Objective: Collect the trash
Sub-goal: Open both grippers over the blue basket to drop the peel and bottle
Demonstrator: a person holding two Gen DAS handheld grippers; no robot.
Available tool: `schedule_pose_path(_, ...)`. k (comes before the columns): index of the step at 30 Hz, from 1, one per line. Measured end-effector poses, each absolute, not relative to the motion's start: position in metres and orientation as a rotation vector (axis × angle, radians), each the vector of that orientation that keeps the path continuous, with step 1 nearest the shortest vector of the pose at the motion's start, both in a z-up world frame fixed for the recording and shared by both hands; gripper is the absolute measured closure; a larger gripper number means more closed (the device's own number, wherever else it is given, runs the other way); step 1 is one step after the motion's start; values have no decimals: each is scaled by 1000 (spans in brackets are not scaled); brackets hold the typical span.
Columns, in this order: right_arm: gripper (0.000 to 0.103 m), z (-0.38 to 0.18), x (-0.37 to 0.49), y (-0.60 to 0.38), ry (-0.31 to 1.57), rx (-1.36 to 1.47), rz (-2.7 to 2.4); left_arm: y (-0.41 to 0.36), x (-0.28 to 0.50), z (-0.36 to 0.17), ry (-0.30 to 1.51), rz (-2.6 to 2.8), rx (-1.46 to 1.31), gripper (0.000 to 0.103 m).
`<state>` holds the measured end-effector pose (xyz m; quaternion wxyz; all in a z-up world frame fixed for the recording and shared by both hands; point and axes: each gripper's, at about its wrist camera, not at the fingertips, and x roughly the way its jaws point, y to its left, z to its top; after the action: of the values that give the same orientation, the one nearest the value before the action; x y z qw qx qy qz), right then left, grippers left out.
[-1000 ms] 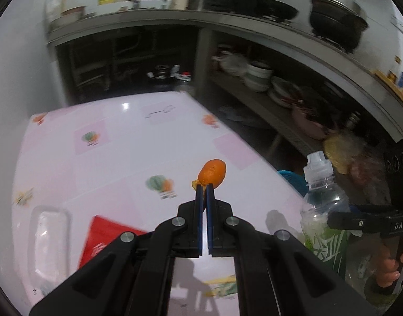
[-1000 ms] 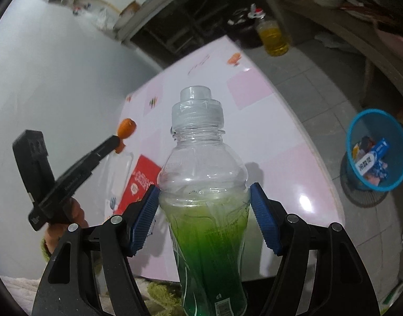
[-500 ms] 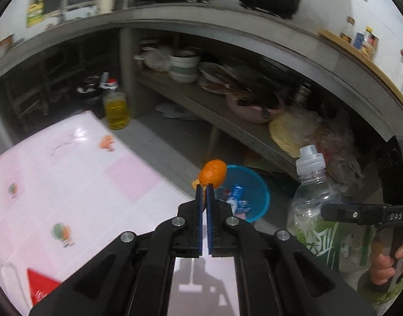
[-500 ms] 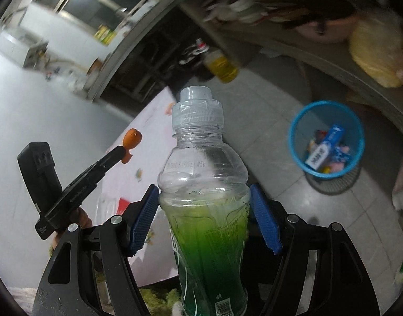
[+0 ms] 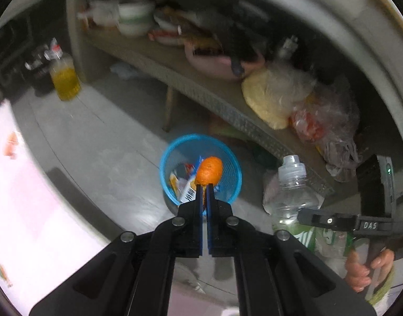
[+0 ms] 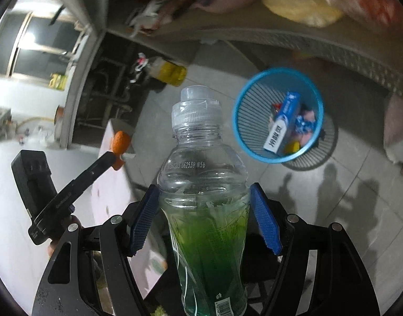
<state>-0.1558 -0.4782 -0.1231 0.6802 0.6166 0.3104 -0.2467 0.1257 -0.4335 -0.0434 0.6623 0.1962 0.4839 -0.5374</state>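
The left gripper [image 5: 204, 188] has its 2 blue pads pinched together on an orange peel [image 5: 209, 170], which sits in line with the blue mesh wastebasket [image 5: 227, 158] on the grey floor. The right gripper [image 6: 205, 217] clamps a clear plastic bottle [image 6: 205, 184] with green dregs, held upright with its cap on. Inside the basket lie a blue-and-white carton [image 6: 281, 123] and wrappers. A cluttered shelf [image 5: 196, 87] runs behind it.

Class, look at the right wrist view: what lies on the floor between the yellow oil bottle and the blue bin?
Only bare grey floor tiles lie between the oil bottle and the blue bin; the right wrist view shows this.
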Motion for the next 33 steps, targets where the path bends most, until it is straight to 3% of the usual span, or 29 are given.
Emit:
schedule_pose_path(14,36,-270,-152,-573,805,1703,-662,-592,132,-173,1353,-1115,617,100)
schedule_pose_path(16,34,-286,-148,-587,822,1689,-711,-604,138,-180,1404,-1115,596,95)
schedule_pose_path(18,27,-298,-146,-594,848,1687,-740,-610,141,-182,1421,-1099,588,79)
schedule_pose_path(19,27,-302,-146,-594,860,1682,-763,-609,144,-180,1410,-1095,581,77)
schedule_pose_path(21,26,-302,-148,-591,889,1633,-830,-605,147,-174,1385,-1096,564,70)
schedule_pose_path(33,25,-237,-165,-526,990,1233,-1109,-530,155,-109,1241,-1106,506,55)
